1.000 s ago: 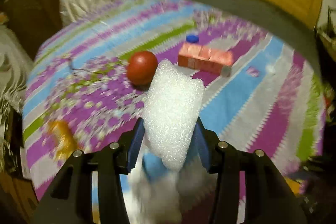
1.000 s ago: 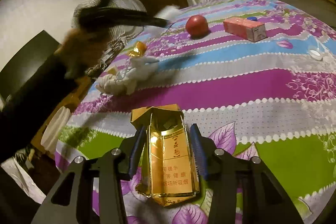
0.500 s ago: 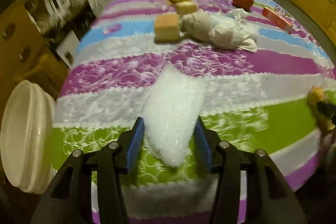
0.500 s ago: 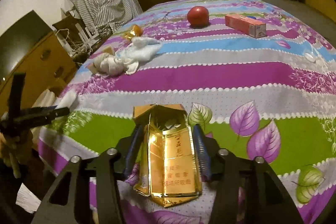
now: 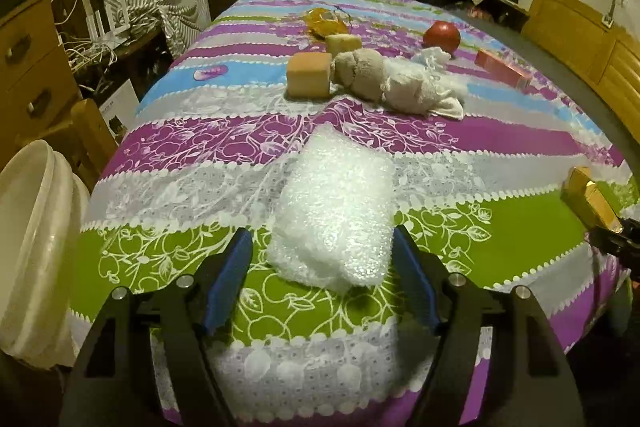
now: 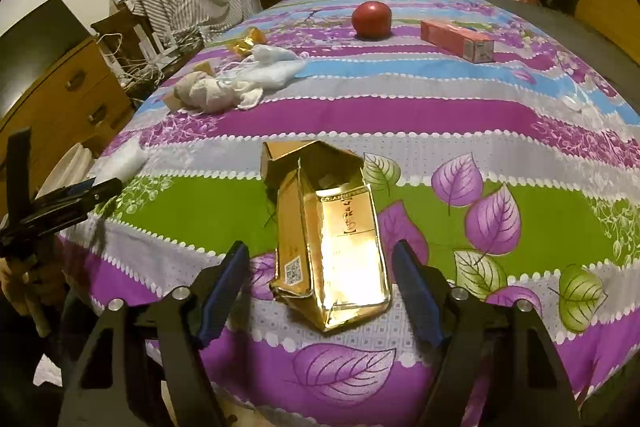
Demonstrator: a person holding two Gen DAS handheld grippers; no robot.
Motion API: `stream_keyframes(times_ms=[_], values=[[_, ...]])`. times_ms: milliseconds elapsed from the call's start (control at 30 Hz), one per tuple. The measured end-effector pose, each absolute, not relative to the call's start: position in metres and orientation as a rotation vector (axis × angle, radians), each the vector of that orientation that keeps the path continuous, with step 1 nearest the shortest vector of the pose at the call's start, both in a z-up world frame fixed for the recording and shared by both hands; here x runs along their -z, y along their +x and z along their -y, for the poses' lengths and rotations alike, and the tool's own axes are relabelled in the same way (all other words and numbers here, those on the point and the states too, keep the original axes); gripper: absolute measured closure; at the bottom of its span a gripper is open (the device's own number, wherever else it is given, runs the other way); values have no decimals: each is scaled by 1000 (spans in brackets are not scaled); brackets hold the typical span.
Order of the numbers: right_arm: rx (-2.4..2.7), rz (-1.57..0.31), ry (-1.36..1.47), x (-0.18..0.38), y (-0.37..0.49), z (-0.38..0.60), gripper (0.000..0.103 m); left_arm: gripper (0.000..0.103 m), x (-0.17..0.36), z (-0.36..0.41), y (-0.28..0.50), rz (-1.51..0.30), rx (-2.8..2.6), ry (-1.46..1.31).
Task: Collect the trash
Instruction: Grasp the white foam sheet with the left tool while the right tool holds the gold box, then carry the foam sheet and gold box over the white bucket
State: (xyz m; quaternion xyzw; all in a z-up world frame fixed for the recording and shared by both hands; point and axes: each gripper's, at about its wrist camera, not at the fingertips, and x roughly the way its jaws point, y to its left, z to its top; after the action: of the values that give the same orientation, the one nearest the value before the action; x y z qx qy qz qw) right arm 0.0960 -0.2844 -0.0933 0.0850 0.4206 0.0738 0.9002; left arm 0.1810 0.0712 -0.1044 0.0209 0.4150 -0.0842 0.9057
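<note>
My left gripper [image 5: 322, 279] just spread; bubble wrap [image 5: 334, 211] lies loose between the jaws near the bed's [image 5: 500, 143] near edge. My right gripper [image 6: 320, 291] likewise opened off the gold carton [image 6: 332, 239]. Farther: rag bundle [image 5: 384, 81], red apple [image 6: 371, 19].

2 close wrist views down across the same striped bedspread [image 5: 480, 227]

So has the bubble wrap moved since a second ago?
Yes. The bubble wrap went from up beside the tomato to the table's near green stripe; the jaws have just opened off it.
</note>
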Motion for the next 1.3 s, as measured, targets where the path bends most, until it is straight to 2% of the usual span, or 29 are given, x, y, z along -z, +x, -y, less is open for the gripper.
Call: stream_keyframes(times_ms=[267,333,367,667,900,1300], values=[[-146,-879,193,93,90,284,35,35,105,-64,192,-858,206,139],[-135,-878,179,95,90,284,50,47,112,-61,194,-861,206,176],[-139,-874,187,96,90,285,52,55,112,-61,192,-849,207,176],[-216,-830,208,69,105,266,53,58,74,-72,185,-824,18,87],[-404,-760,91,19,148,181,53,58,24,-115,174,-743,-153,85],[-743,-784,-74,-46,211,-24,53,58,-15,-249,146,-717,-431,-4]])
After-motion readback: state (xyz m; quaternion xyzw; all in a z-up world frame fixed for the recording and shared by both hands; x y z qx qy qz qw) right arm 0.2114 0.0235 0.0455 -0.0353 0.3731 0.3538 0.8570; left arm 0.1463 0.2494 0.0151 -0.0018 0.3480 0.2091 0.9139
